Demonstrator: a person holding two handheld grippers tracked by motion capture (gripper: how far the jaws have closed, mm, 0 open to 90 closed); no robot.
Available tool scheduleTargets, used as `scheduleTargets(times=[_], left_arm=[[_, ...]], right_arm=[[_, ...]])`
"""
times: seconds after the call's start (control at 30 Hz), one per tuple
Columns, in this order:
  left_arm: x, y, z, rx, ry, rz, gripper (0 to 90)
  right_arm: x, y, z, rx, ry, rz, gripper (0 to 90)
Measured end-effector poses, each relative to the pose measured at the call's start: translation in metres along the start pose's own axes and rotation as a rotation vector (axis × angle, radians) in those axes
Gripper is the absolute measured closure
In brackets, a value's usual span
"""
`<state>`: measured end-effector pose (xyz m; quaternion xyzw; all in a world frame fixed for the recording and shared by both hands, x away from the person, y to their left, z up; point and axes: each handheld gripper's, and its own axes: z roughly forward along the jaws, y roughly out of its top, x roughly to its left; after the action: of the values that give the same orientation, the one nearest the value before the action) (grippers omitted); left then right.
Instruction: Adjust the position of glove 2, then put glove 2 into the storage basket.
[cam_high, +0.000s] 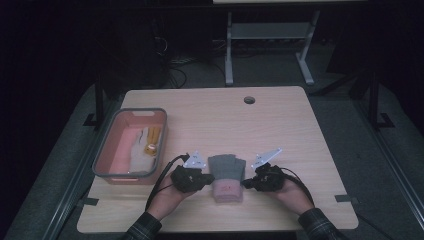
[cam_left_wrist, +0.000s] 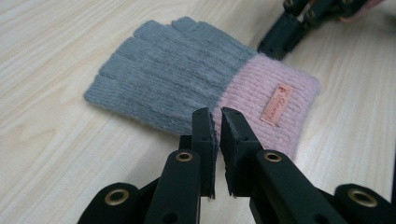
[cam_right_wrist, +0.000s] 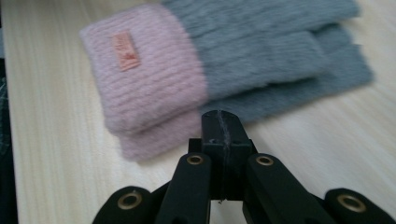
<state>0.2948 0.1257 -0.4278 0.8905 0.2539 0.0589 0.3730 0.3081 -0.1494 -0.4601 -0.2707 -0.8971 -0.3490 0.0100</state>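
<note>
Two grey-and-pink gloves (cam_high: 227, 176) lie stacked one on the other near the front edge of the tabletop (cam_high: 280, 130), about midway between its left and right edges, grey finger ends pointing to the far edge and pink cuffs toward the person. In the right gripper view the lower glove peeks out from under the upper one along one side, and a small orange label sits on the upper cuff (cam_right_wrist: 140, 65). The left gripper (cam_high: 207, 178) rests just beside the stack's left edge; its own view shows the jaws drawn narrow with a thin slit between them, nothing in the slit, their tips at the border where grey meets pink. The right gripper (cam_high: 247, 182) sits just beside the stack's right edge, jaws pressed fully together and empty, tips just short of the cuff. Each gripper is held in one of the person's hands, plaid sleeves showing at the front edge. A pink bin (cam_high: 102, 160) with a grey rim stands at the left edge, holding pale and yellow items.
</note>
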Motion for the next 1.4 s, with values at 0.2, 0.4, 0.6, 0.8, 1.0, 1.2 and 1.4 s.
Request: scheduleTargets(times=[0.2, 0.4, 0.6, 0.8, 1.0, 1.2, 1.4], left_arm=[[0.010, -0.001, -0.007, -0.013, 0.025, -0.029, 80.8], [0.020, -0.004, -0.015, -0.029, 0.045, -0.066, 74.6], [0.025, -0.004, -0.015, -0.010, 0.049, -0.083, 59.9], [0.021, 0.002, -0.009, 0.018, 0.059, -0.079, 36.3], [0.011, 0.008, 0.004, 0.058, 0.053, -0.053, 17.9], [0.007, 0.012, 0.020, 0.088, 0.052, -0.045, 13.3], [0.002, 0.010, 0.036, 0.137, 0.055, -0.017, 13.2]], right_arm=[[0.016, 0.009, 0.012, -0.005, 0.048, -0.044, 90.0], [0.035, 0.024, 0.032, -0.010, 0.075, -0.106, 90.0], [0.044, 0.030, 0.039, -0.025, 0.056, -0.133, 89.8], [0.030, 0.018, 0.016, -0.066, -0.015, -0.070, 74.3], [0.008, -0.004, -0.010, -0.089, -0.118, 0.000, 50.7], [-0.011, -0.033, -0.030, -0.084, -0.277, 0.051, 29.0], [-0.033, -0.054, -0.041, -0.093, -0.358, 0.114, 23.4]])
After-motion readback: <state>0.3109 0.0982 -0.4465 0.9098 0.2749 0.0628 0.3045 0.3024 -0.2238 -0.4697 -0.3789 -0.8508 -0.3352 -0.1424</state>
